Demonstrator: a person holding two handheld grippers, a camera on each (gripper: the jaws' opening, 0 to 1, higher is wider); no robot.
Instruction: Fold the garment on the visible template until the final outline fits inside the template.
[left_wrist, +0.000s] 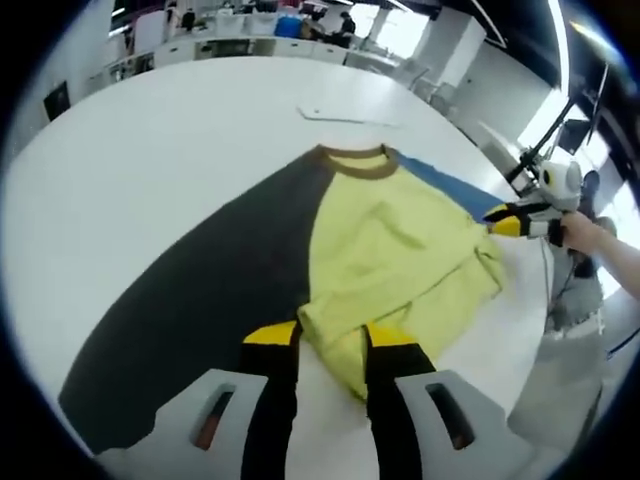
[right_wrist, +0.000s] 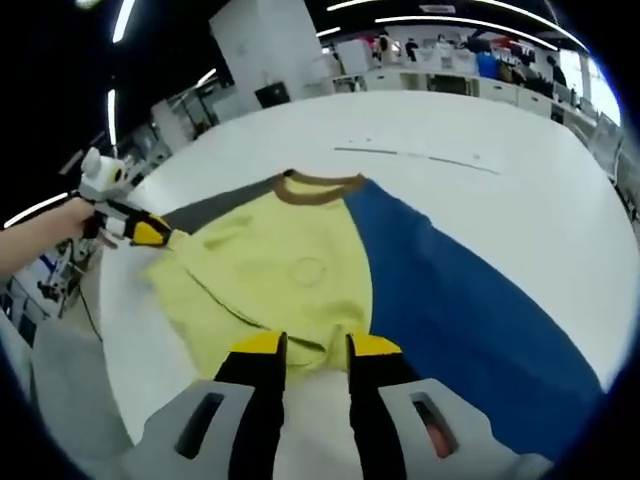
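Both claws look clamped onto cloth: the left gripper (left_wrist: 332, 338) pinches the near edge of the yellow T-shirt (left_wrist: 395, 250), and the right gripper (right_wrist: 317, 347) nips the hem on its side. The shirt lies rumpled mid-table across the dark grey panel (left_wrist: 200, 300) and blue panel (right_wrist: 470, 300), brown collar (right_wrist: 318, 188) toward the far edge. Looks like early-to-middle folding on the white table (left_wrist: 180, 130); neatening is left.

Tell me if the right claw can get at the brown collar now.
Probably not yet. The right claw seems shut on the near edge of the shirt, and the collar lies at its far end. Nothing blocks the way once it lets go.
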